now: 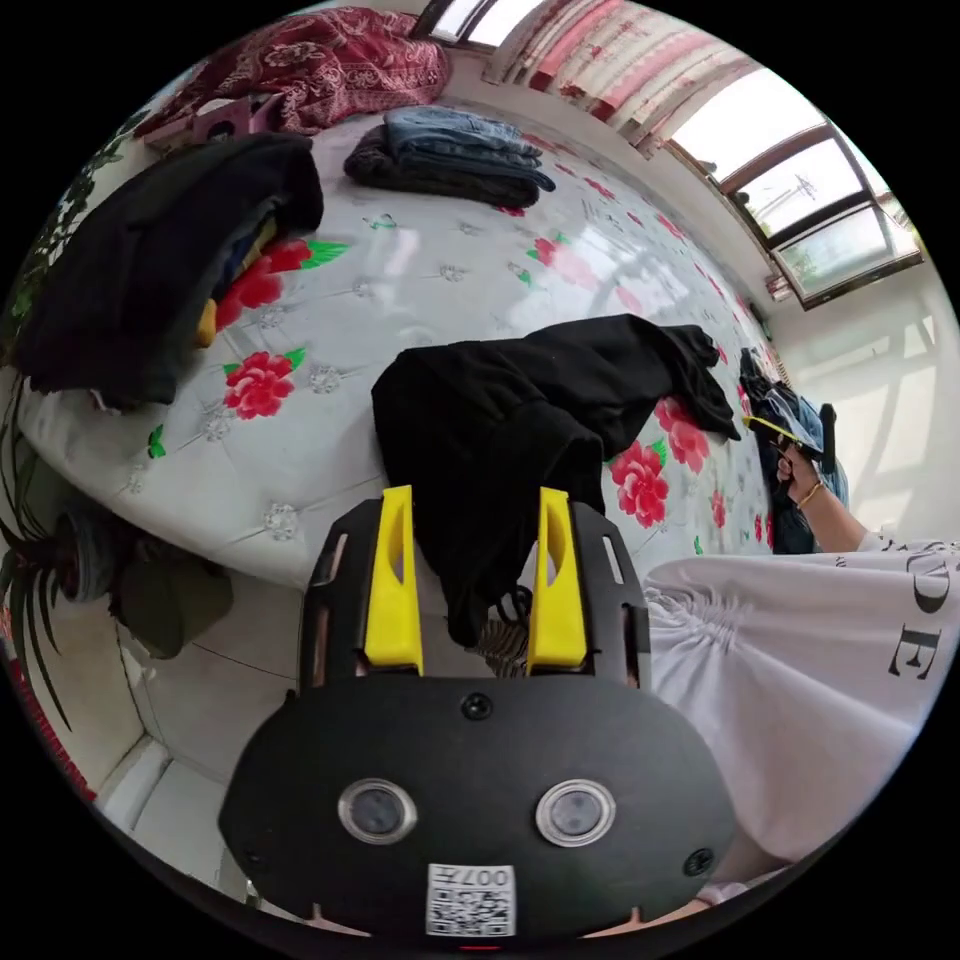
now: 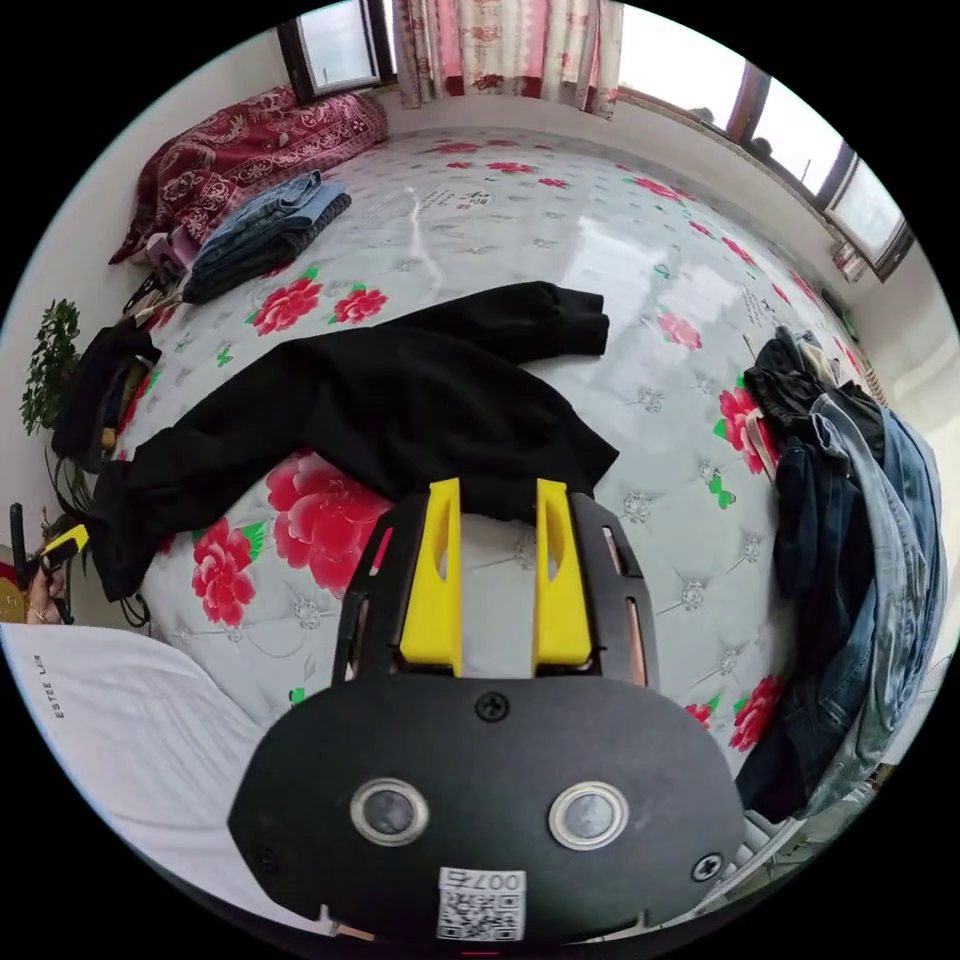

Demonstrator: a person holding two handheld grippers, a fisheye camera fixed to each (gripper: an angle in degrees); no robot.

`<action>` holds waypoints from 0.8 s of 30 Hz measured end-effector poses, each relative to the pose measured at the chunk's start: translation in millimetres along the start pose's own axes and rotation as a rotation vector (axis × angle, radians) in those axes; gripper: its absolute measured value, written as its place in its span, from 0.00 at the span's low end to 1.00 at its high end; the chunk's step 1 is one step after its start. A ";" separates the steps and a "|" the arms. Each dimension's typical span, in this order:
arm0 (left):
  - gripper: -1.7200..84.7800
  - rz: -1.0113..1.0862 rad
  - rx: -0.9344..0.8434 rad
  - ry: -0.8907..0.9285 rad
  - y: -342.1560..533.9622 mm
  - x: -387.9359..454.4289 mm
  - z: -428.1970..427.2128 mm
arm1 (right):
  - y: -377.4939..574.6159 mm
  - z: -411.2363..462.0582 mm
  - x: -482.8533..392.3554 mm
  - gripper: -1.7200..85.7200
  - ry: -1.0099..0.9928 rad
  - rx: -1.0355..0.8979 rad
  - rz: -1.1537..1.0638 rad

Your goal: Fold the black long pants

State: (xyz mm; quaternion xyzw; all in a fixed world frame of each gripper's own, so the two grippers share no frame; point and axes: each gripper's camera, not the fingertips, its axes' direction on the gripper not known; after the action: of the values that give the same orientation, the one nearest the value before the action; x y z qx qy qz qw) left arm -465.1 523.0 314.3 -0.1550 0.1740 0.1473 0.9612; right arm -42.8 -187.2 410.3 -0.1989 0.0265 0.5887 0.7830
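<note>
The black long pants [image 1: 520,400] lie crumpled on the flowered mattress [image 1: 420,260], and one end hangs over the near edge. My left gripper [image 1: 475,495] is open at that hanging end, with black cloth showing between its yellow jaws, which do not press on it. In the right gripper view the pants [image 2: 400,400] are spread out sideways, one leg reaching the far left. My right gripper [image 2: 498,487] is open just short of their near hem. A hand holds the right gripper [image 1: 790,430] at the far side, and the left gripper [image 2: 50,555] peeks in at the left rim.
Folded jeans [image 2: 265,230] and a red patterned blanket [image 2: 240,150] lie at the far end of the bed. A dark clothes heap [image 1: 150,260] sits on one corner, and a pile of jeans [image 2: 860,520] on the right edge. The person's white shirt [image 1: 800,680] is close by, above tiled floor [image 1: 200,700].
</note>
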 end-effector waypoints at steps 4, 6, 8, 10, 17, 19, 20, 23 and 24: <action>0.16 0.019 -0.118 -0.047 -64.8 44.3 55.7 | -36.6 68.2 5.3 0.09 0.005 -0.149 -0.009; 0.14 0.044 -0.153 -0.090 -96.2 63.6 60.6 | -48.6 93.2 3.3 0.07 0.027 -0.220 -0.013; 0.11 0.096 -0.105 -0.158 -138.1 88.2 36.5 | -61.7 93.5 8.2 0.06 0.064 -0.186 0.020; 0.09 0.113 -0.027 -0.202 -169.3 100.1 3.3 | -84.1 85.6 27.0 0.04 0.015 -0.194 0.032; 0.08 0.285 0.309 -0.261 -218.3 176.6 -161.0 | -99.7 -111.0 124.3 0.03 -0.139 0.393 0.151; 0.08 0.460 0.343 -0.309 -190.7 210.1 -172.8 | -69.0 -171.7 133.4 0.03 -0.009 0.538 0.091; 0.09 0.558 0.331 -0.367 -168.2 226.7 -167.5 | -59.5 -181.2 136.1 0.03 0.026 0.554 0.078; 0.09 0.620 0.080 -0.479 -128.9 231.5 -108.5 | -12.9 -184.3 165.0 0.04 0.092 0.478 0.081; 0.08 0.598 0.016 -0.501 -122.7 226.2 -92.7 | 4.4 -166.2 181.3 0.05 0.092 0.401 0.130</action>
State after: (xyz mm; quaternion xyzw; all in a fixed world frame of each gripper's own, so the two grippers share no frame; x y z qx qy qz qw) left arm -247.8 431.0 175.9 -0.0491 -0.0272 0.4529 0.8898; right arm 40.6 -77.9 206.3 -0.0640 0.1916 0.6111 0.7653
